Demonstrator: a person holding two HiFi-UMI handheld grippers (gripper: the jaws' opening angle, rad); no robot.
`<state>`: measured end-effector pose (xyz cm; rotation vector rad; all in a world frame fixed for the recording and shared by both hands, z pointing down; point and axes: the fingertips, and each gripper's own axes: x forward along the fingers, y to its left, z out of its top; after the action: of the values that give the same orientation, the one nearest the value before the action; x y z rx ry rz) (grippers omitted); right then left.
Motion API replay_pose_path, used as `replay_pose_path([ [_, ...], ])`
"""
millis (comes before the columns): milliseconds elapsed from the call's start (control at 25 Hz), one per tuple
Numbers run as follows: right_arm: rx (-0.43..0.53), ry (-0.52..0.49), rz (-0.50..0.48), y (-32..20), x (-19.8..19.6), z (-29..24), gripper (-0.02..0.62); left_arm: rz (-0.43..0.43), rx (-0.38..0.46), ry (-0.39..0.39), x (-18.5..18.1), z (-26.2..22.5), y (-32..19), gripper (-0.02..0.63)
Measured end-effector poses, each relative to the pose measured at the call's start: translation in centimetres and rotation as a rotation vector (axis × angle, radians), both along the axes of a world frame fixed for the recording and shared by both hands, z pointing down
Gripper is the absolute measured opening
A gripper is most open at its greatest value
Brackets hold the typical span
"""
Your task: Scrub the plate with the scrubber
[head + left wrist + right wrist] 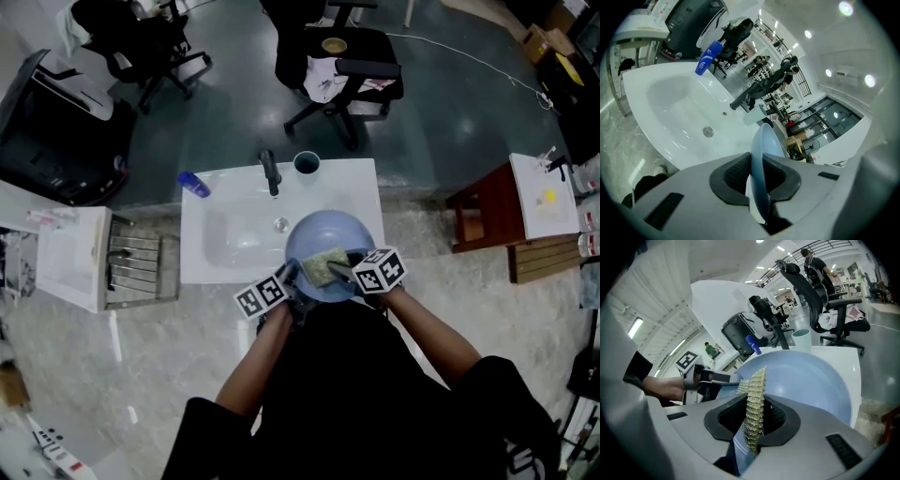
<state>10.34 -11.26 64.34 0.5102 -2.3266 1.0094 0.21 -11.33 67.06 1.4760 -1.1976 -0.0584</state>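
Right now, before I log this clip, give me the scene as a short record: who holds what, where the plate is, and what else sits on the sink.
left gripper: shut on the rim of the blue plate
right gripper: shut on the yellow-green scrubber
scrubber contact: appears to lie against the plate's face
plate position: held above the front right part of the white sink
sink back edge: black faucet, teal cup to its right
sink back left corner: blue bottle
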Motion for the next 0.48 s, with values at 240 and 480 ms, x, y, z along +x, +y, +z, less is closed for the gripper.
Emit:
replay_pose_path([
  [240,0.008,0.081,-0.062,1.0,0.3,2.6,0.070,0.012,0.004,0.002,0.3,-0.1,0.4,0.041],
  [480,0.069,0.161,-0.117,0.7,1.1,3.3,0.074,0.016,0.012,0.004,0.7,-0.4,0.6,0.043],
])
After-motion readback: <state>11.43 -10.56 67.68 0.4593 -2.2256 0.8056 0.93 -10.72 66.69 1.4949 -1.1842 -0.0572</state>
